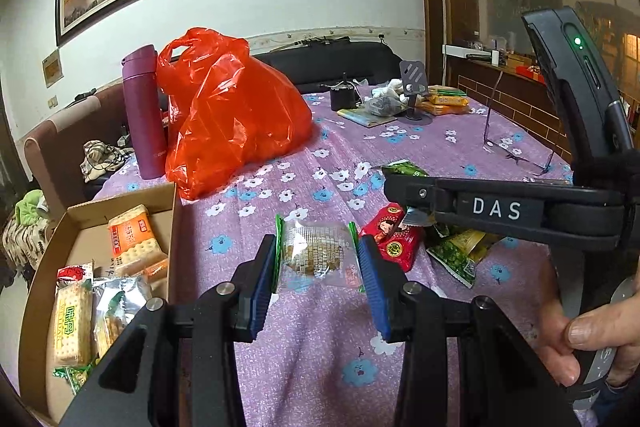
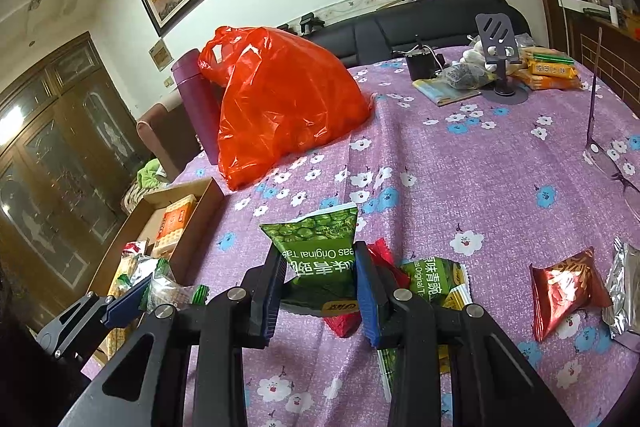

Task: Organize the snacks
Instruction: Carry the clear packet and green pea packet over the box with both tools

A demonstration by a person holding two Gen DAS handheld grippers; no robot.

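My left gripper [image 1: 318, 249] is shut on a clear-wrapped biscuit packet [image 1: 316, 255] with green ends, held just over the purple flowered tablecloth [image 1: 320, 339], right of the cardboard box [image 1: 120, 197]. The box holds several cracker packets [image 1: 134, 243]. My right gripper [image 2: 318, 253] is shut on a green pea packet [image 2: 320, 239], lifted above a small heap of snacks: another green packet [image 2: 432, 279] and a red packet [image 1: 394, 241]. In the left wrist view the right gripper [image 1: 416, 203] comes in from the right, side-on.
A red-orange plastic bag [image 1: 236, 115] and a purple flask [image 1: 144, 111] stand behind the box. A red foil packet [image 2: 564, 287] and a silver one [image 2: 626, 291] lie to the right. Eyeglasses [image 1: 516, 151], a phone stand [image 2: 500, 59] and biscuit packs [image 2: 552, 67] sit further back.
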